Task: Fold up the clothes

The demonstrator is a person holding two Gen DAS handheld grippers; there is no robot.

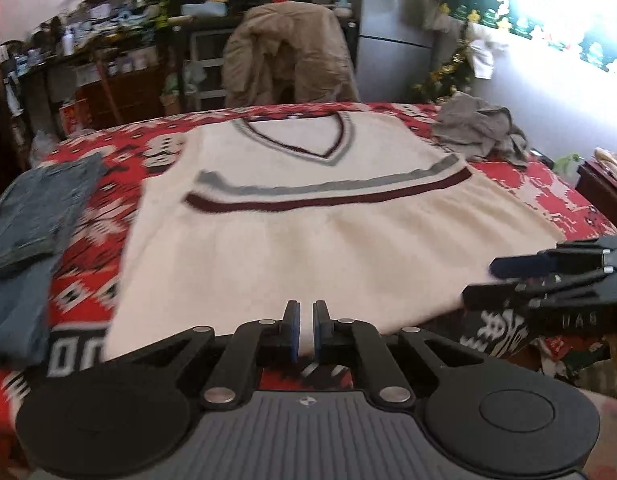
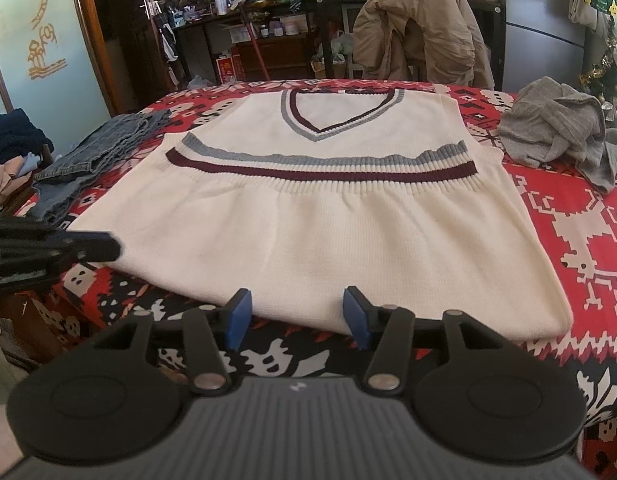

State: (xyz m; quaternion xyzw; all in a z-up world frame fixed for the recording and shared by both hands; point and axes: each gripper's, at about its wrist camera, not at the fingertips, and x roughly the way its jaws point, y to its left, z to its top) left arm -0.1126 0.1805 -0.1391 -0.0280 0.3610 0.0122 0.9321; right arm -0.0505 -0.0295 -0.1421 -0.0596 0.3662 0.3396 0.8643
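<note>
A cream knitted vest with a V-neck and grey and maroon stripes lies flat on the red patterned cloth. Its striped hem is turned up across the chest. My left gripper is at the vest's near left edge, its blue pads almost together with cream fabric between them. From the right wrist view the left gripper shows as a dark tip at that corner. My right gripper stands open just before the near edge of the vest, nothing between its fingers. The left wrist view catches the right gripper at the vest's near right corner.
Folded blue jeans lie left of the vest. A crumpled grey garment sits at the far right. Behind the table stands a chair with a tan jacket, then cluttered shelves. A pile of clothes lies beyond the left table edge.
</note>
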